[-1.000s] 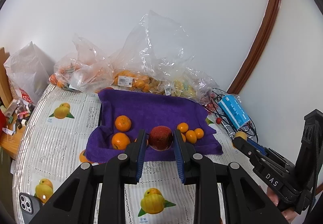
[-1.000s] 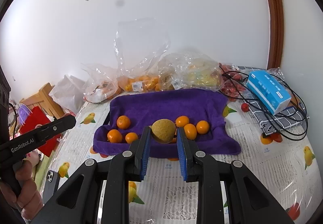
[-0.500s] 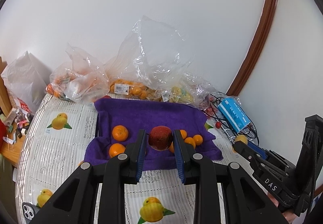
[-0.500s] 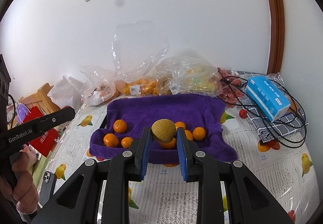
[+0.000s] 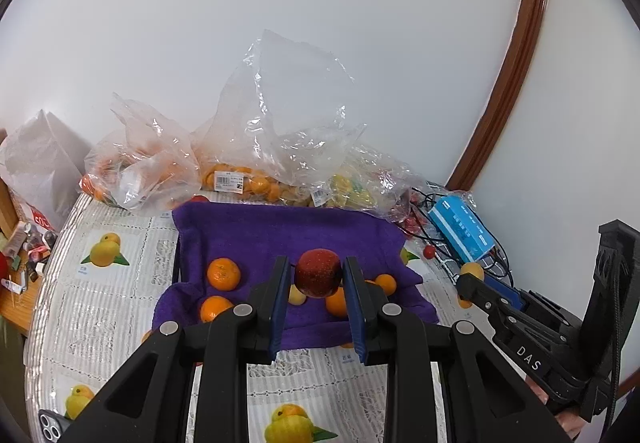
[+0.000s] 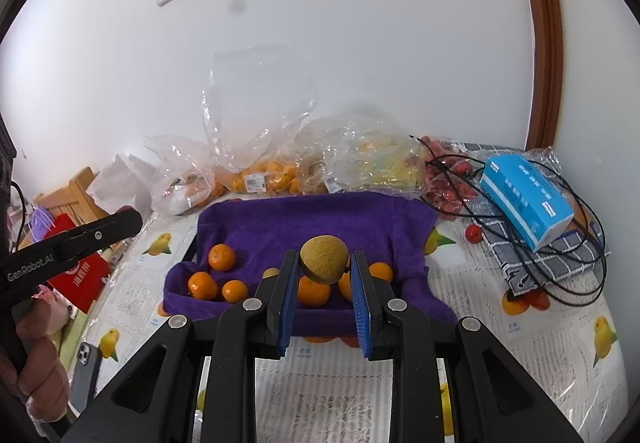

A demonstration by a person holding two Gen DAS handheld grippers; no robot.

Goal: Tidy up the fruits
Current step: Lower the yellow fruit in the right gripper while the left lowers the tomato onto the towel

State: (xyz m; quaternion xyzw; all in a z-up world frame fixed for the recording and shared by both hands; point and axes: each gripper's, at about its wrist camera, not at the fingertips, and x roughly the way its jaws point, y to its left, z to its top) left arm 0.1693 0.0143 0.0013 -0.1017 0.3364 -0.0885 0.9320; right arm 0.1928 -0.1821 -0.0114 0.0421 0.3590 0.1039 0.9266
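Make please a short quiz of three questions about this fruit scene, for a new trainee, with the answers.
1. True or false: the left gripper is shut on a round dark red apple.
2. What does the right gripper hold: A, a small orange mandarin; B, a round yellow-brown rough-skinned fruit; C, a blue cardboard box?
3. Fill in: the loose mandarins lie on a ___ cloth.

Key: 1 true; 2 B; 3 purple.

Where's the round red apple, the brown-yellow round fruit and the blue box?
Round red apple (image 5: 318,273), left wrist view, its front.
Brown-yellow round fruit (image 6: 324,259), right wrist view, its middle.
Blue box (image 6: 526,199), right wrist view, its top.
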